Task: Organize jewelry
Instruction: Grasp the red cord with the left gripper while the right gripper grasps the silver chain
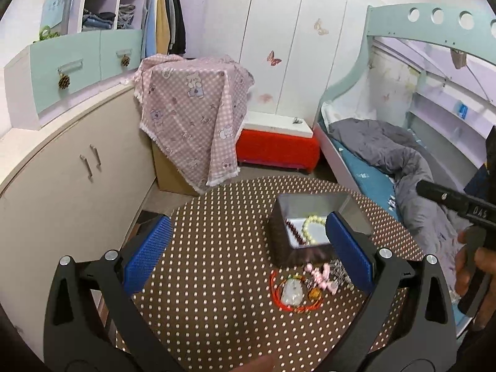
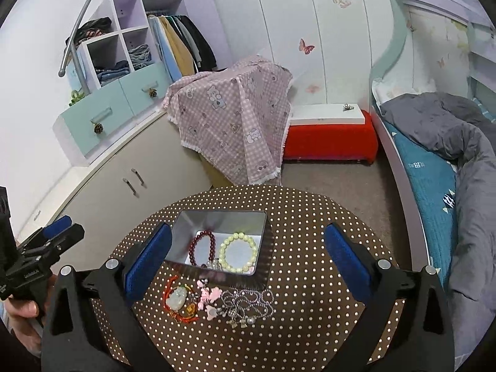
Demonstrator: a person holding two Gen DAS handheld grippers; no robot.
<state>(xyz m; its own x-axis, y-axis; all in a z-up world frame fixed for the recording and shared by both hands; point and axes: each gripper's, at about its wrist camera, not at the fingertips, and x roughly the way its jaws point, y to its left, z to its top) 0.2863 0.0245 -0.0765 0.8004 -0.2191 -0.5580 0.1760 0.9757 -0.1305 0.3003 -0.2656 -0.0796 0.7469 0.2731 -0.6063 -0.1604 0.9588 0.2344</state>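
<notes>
A round table (image 2: 310, 325) with a brown, white-dotted cover filled the foreground, with a bed (image 2: 434, 186) to its right, a cream cabinet (image 2: 124, 173) to its left and a pink checked cloth (image 2: 235, 117) draped over a box behind it. On the table stood an open metal tin (image 2: 263, 266). Inside it lay a dark red bead bracelet (image 2: 202, 248) and a pale green bead bracelet (image 2: 238, 251), side by side, with a small silvery piece at the near wall between them. Just in front of the tin, on the cover, lay the loose jewelry: a red cord with a pale pendant (image 2: 177, 299), pink charms (image 2: 209, 297) beside it, then a silver chain (image 2: 248, 305) to the right.

The left gripper (image 1: 245, 257) was released, jaws spread wide with nothing between the blue pads. The right gripper (image 2: 248, 266) was likewise released and empty, above the tin and the pile.
</notes>
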